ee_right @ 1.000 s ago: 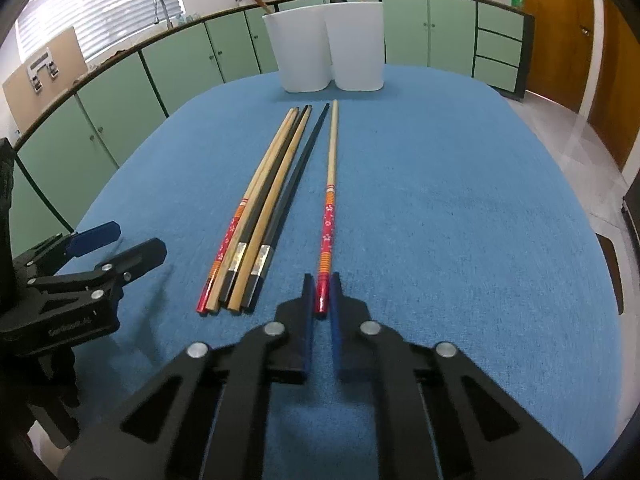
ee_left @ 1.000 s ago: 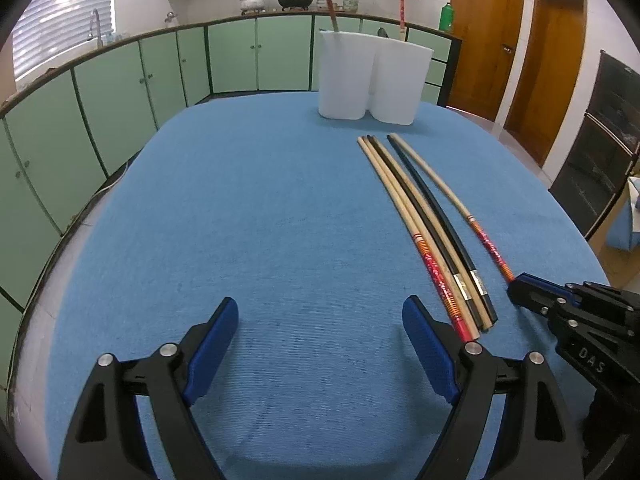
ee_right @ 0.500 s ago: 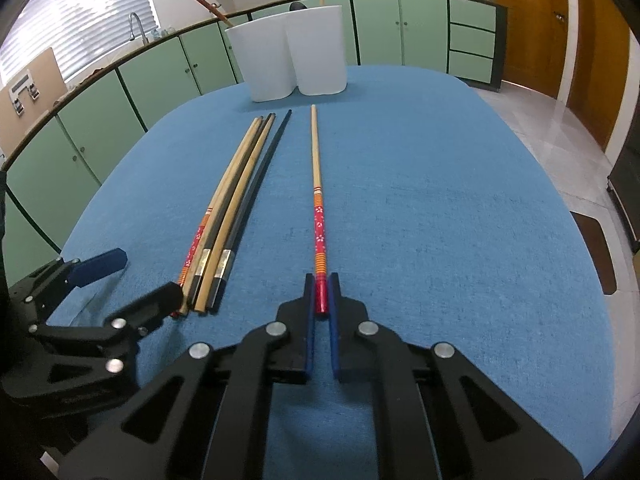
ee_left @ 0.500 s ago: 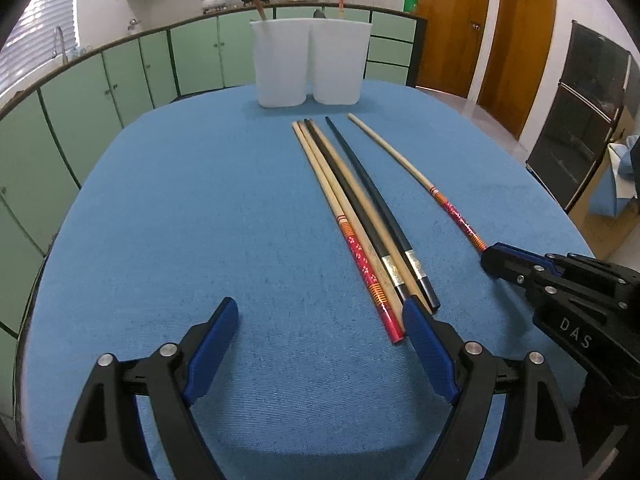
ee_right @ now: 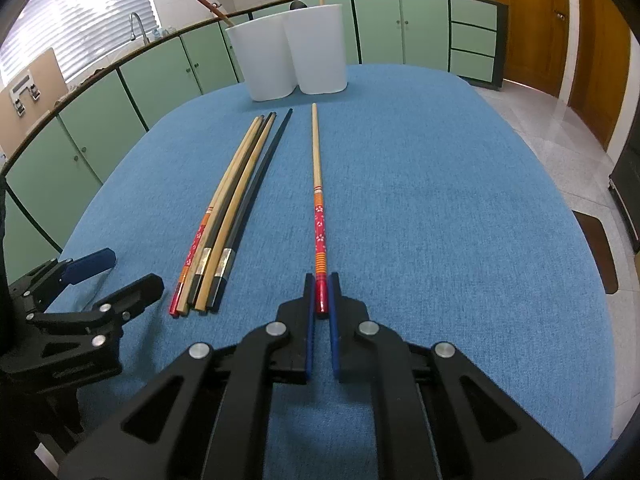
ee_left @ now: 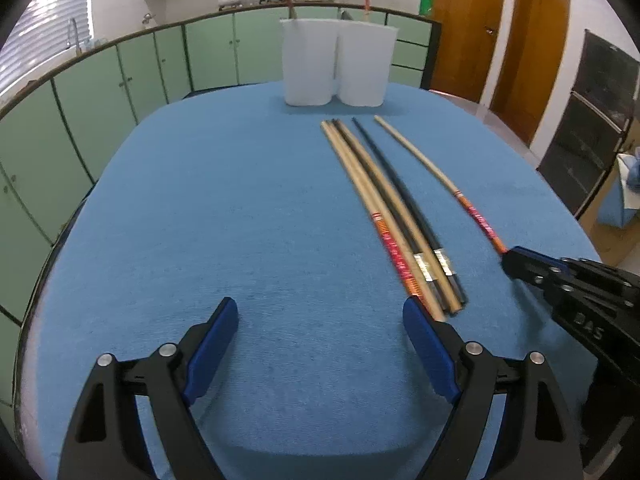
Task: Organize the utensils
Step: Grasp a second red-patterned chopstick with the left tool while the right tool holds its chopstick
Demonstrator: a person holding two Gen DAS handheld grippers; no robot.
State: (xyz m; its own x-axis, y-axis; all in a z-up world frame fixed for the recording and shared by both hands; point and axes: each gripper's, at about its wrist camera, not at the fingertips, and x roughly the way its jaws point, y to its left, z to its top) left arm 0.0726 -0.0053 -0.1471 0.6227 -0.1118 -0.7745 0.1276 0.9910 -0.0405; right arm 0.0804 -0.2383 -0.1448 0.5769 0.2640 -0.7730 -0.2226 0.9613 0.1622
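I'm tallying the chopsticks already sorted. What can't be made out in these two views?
- Cup contents: the white cups are opaque in both views; only two sticks poke out.
- Black object behind the cups, right view: mostly hidden by the rims.
- Chopstick bundle, left view: near ends blurred, and covered by the left claw.

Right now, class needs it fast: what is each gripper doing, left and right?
Left gripper: jaws open, holding nothing.
Right gripper: jaws closed on the red end of the red-patterned wooden chopstick.
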